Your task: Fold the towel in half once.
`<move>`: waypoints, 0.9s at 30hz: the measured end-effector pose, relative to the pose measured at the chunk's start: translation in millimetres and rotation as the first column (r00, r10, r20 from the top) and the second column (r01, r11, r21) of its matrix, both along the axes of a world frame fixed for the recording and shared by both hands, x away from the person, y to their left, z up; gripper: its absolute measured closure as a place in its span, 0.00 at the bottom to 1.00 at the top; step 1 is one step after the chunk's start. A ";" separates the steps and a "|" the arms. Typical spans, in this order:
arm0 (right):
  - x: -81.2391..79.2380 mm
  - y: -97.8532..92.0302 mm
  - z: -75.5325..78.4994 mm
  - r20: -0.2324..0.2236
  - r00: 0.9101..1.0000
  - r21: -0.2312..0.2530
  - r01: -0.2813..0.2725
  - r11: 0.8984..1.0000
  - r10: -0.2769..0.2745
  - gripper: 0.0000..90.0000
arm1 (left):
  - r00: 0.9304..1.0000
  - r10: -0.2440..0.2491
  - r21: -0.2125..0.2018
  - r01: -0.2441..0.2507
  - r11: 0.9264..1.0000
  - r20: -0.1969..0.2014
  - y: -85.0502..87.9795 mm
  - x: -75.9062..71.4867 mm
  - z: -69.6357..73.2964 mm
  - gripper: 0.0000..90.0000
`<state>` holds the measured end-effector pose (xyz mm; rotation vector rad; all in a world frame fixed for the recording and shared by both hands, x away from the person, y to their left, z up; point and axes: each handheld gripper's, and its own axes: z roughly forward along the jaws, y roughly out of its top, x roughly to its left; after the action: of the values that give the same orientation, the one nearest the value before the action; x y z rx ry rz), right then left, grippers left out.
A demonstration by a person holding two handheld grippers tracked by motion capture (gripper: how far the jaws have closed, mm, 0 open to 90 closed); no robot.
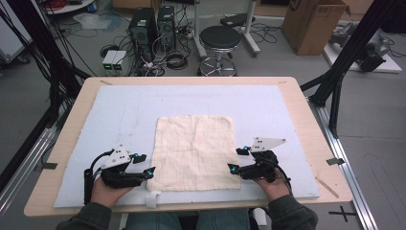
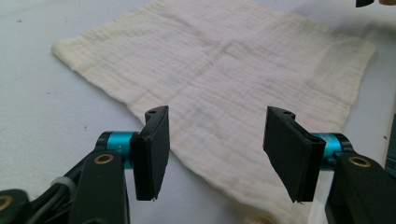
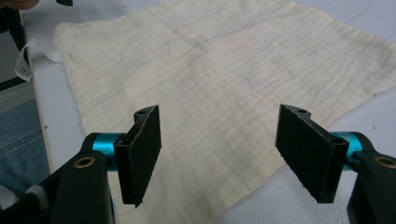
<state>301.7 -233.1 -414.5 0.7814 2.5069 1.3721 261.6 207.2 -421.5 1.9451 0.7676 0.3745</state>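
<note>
In the high view a cream cloth (image 1: 195, 152) lies spread flat on the pale blue mat (image 1: 268, 103) that covers the wooden table (image 1: 306, 103), its near edge close to the mat's near edge and roughly midway between the mat's left and right edges. The left gripper (image 1: 145, 164) sits just off the cloth's left edge near its near-left corner, the right gripper (image 1: 238, 159) just off the right edge near the near-right corner; both point inward, jaws spread, with nothing between them. The hands under them are largely hidden by the gripper bodies, and the person's sleeves are cut off at the bottom of the frame. A small white tag (image 1: 152, 199) at the mat's near edge is too small to read. In the left gripper view the jaws stand apart above the cloth (image 2: 224, 79), whose nearest corner is cut off at the bottom. In the right gripper view the jaws are likewise spread over the cloth (image 3: 224, 74); whether the pads touch the fabric cannot be told.
</note>
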 end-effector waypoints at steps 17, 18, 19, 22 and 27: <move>-1.1 0.4 1.4 0.012 1.000 -0.001 -0.002 1.000 0.002 0.34 | 1.000 -0.002 0.009 0.002 1.000 0.006 -2.0 0.4 1.5 0.45; -1.1 0.3 1.6 0.011 1.000 -0.001 -0.002 1.000 0.002 0.34 | 1.000 -0.001 0.012 0.001 1.000 0.004 -2.4 0.4 1.3 0.44; -1.2 0.4 1.6 0.011 1.000 0.001 -0.003 1.000 0.003 0.34 | 1.000 -0.002 0.015 0.002 1.000 0.004 -2.6 0.6 1.2 0.44; -0.8 1.3 1.9 0.008 1.000 -0.002 -0.012 1.000 0.012 0.33 | 1.000 -0.002 0.015 0.002 1.000 0.005 -3.9 0.7 1.3 0.44; 3.3 3.6 3.2 0.007 1.000 -0.006 -0.029 1.000 0.029 0.32 | 1.000 0.006 0.016 -0.006 1.000 -0.001 -6.8 3.9 2.0 0.42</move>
<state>305.0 -229.5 -411.2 0.7405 2.5257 1.3738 265.4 200.4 -419.5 1.9583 0.7729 0.3842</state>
